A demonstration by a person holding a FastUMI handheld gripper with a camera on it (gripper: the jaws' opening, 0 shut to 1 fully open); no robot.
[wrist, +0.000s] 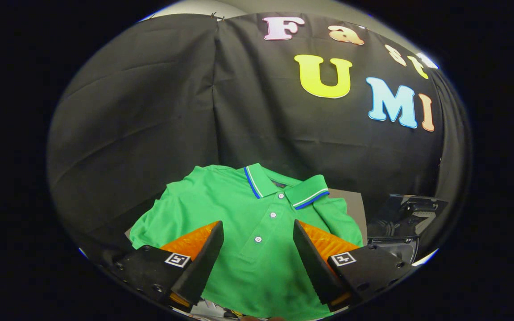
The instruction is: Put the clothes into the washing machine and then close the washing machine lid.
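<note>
The tongs [258, 243] hang wide above the green shirt [257, 223], gripping nothing; best lower onto the placket and pinch a thick fold before lifting.

The shirt [257, 232] lies flat on the desk [348, 200], its collar far from the claw [258, 249] and near the booth wall behind. The claw is above the shirt's front, its two fingers wide apart, one on each side of the buttons. The washing machine [402, 223] is right of the shirt
</note>
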